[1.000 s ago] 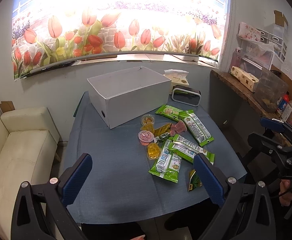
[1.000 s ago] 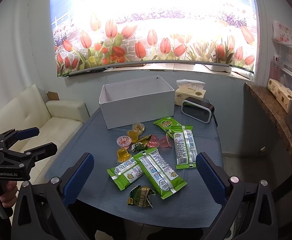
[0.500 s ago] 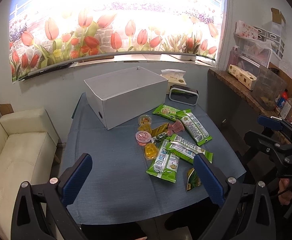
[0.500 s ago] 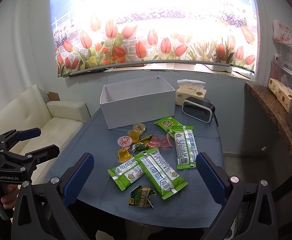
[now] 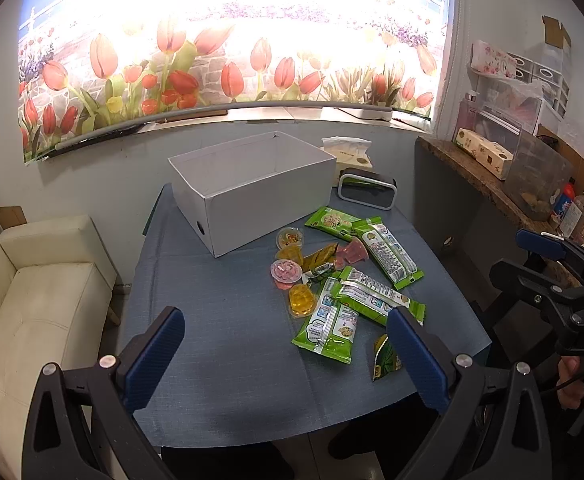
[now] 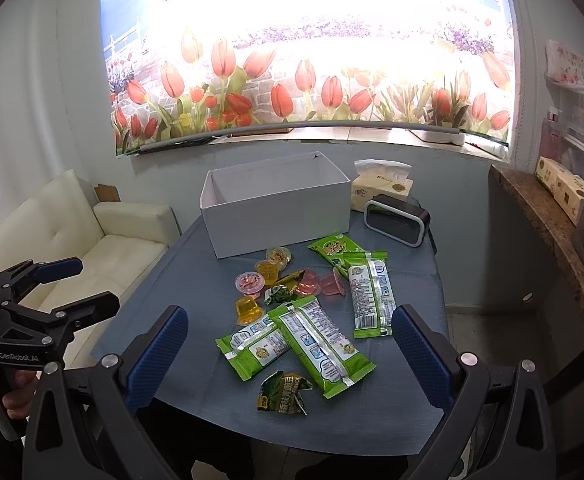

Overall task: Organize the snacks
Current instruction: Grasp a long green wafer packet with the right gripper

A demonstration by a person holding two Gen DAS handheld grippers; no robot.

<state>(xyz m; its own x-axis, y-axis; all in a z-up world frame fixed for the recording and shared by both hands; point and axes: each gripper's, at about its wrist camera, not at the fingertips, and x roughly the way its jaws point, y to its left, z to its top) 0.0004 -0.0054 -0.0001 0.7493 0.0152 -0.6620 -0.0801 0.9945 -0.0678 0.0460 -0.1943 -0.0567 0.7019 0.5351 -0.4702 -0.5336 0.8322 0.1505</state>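
An open white box (image 5: 252,188) (image 6: 276,208) stands at the back of the blue table (image 5: 220,320) (image 6: 407,272). In front of it lie several green snack packets (image 5: 375,296) (image 6: 323,344), small jelly cups (image 5: 286,270) (image 6: 250,282) and a small dark green sachet (image 6: 286,394). My left gripper (image 5: 286,356) is open and empty, held above the table's near edge. My right gripper (image 6: 290,356) is open and empty, above the near edge by the packets. Each gripper also shows in the other's view, the right (image 5: 547,268) and the left (image 6: 60,284).
A tissue box (image 6: 381,186) and a black-and-white clock (image 6: 395,220) stand behind the snacks at the back right. A cream sofa (image 5: 32,288) is left of the table. A wooden shelf with containers (image 5: 523,184) runs along the right wall.
Both grippers have drifted slightly forward toward the table, so the box and snacks sit a little nearer in view. Nothing on the table has moved.
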